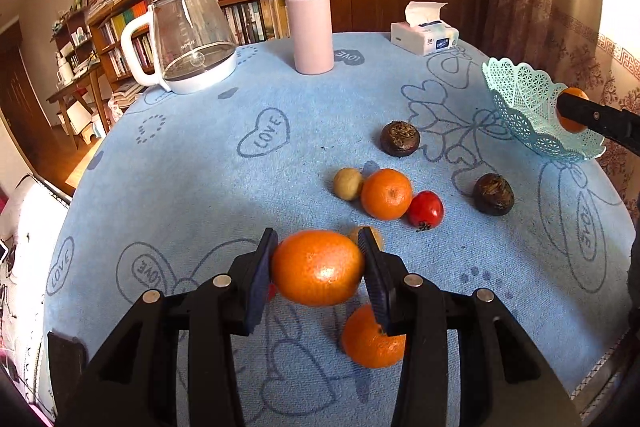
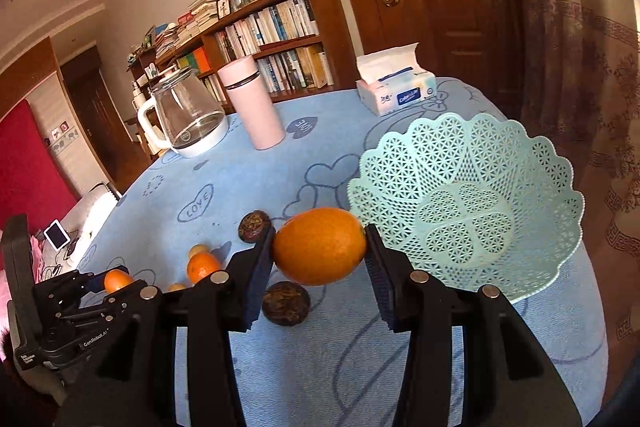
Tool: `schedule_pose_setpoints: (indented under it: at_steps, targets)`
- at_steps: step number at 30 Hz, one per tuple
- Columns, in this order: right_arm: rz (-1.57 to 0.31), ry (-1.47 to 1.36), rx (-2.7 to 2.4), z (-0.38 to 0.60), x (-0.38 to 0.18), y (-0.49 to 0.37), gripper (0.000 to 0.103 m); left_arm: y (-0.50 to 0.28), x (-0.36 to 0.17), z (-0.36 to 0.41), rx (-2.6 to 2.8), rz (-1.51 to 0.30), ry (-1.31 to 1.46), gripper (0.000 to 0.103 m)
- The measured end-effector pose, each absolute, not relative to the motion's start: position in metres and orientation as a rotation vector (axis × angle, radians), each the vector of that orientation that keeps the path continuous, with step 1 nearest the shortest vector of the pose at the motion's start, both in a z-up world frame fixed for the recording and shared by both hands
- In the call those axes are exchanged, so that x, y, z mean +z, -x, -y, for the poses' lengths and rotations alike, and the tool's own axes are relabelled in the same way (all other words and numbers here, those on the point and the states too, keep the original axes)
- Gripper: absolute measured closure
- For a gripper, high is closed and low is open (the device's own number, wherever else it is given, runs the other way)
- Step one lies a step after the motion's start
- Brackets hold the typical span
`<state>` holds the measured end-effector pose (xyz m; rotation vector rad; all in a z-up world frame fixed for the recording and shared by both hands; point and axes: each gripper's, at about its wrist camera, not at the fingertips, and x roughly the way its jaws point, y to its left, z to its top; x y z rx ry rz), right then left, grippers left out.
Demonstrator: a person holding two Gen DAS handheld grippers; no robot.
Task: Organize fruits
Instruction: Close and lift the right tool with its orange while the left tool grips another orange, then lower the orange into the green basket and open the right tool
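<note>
Orange fills the middle of the left wrist view, where the left gripper [image 1: 318, 267] is clenched on an orange [image 1: 318, 267] lifted just above the blue tablecloth [image 1: 200, 187]. Loose on the cloth lie a second orange [image 1: 386, 193], a third one [image 1: 372, 341] under the right-hand finger, a small red fruit [image 1: 425, 209], a pale brown fruit [image 1: 348, 183] and two dark fruits [image 1: 400, 138] [image 1: 493, 194]. At the far right, the mint basket [image 1: 532, 107] stands near the table edge, with the other gripper's orange showing beyond its rim. From the right wrist view, the right gripper [image 2: 320, 247] grasps its own orange [image 2: 320, 247] beside the basket [image 2: 500, 155], not yet over it. No fruit can be seen in the basket's lattice bowl. My reading is that sorting has barely begun: two oranges are in hand, nothing is delivered, and at least six fruits wait on the cloth.
</note>
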<state>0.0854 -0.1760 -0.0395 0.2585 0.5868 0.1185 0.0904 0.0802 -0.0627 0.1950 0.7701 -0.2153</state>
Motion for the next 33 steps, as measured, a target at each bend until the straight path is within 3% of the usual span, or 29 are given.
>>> schedule_pose_setpoints:
  at_steps: [17,19,20,21,33]
  targets:
    - [-0.608,-0.325,-0.197,0.259,-0.067,-0.094,0.056,-0.107,-0.049,0.001,-0.299,-0.72,-0.285,0.061]
    - [-0.596,-0.33,-0.21,0.261,-0.067,-0.093,0.051,-0.109,-0.047,0.012,-0.318,-0.715,-0.29,0.061]
    - [-0.589,-0.337,-0.213,0.262,-0.067,-0.092,0.038,-0.11,-0.047,0.017,-0.329,-0.714,-0.289,0.061]
    - [-0.577,-0.346,-0.219,0.263,-0.066,-0.091,0.033,-0.111,-0.046,0.023,-0.34,-0.714,-0.29,0.061]
    - [-0.53,-0.311,-0.328,0.267,-0.068,-0.083,0.032,-0.132,-0.041,0.091,-0.48,-0.692,-0.289,0.061]
